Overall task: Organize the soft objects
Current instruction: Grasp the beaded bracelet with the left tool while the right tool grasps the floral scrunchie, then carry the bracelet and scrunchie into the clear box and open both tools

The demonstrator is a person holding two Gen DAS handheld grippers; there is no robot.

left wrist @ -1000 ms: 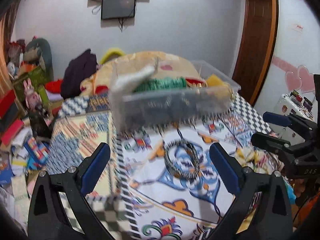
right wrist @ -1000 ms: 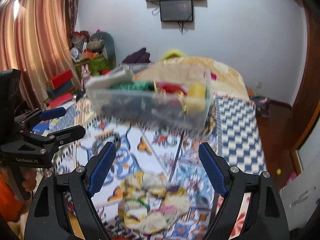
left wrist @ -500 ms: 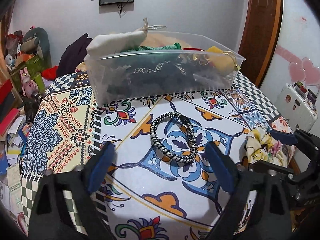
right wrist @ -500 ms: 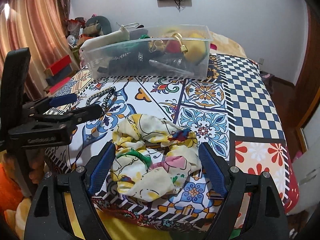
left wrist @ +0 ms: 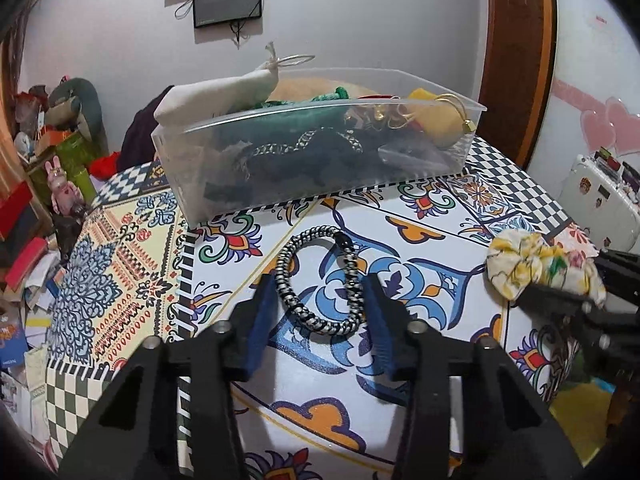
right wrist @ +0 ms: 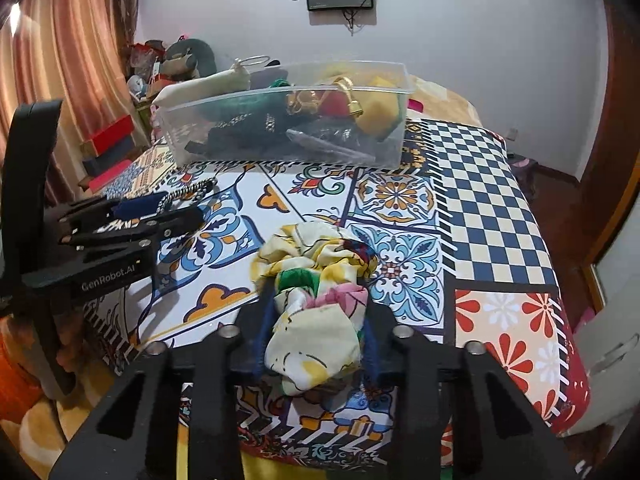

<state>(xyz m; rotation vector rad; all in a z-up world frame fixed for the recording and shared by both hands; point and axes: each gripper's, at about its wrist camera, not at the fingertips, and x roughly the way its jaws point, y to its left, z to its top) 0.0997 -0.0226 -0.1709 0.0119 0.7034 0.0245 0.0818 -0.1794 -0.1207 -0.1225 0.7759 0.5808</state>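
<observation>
A black-and-white braided hair tie [left wrist: 320, 280] lies on the patterned table. My left gripper [left wrist: 320, 312] stands around its near part, fingers narrowed to either side and touching it. A floral yellow scrunchie [right wrist: 316, 280] lies near the table's front edge; my right gripper [right wrist: 316, 320] is closed on its near part. The scrunchie also shows in the left wrist view [left wrist: 540, 268]. A clear plastic bin [left wrist: 320, 152] at the back holds several soft items; it also shows in the right wrist view [right wrist: 288, 120].
The table's patterned cloth [right wrist: 480, 200] ends in a front edge just under both grippers. A cluttered shelf with toys and boxes [left wrist: 48, 168] stands left. A wooden door [left wrist: 516, 52] is back right. The left gripper shows in the right wrist view [right wrist: 132, 216].
Both grippers dropped toward the table and narrowed their fingers: the left around the braided tie, the right onto the scrunchie. The bin now looks farther back.
</observation>
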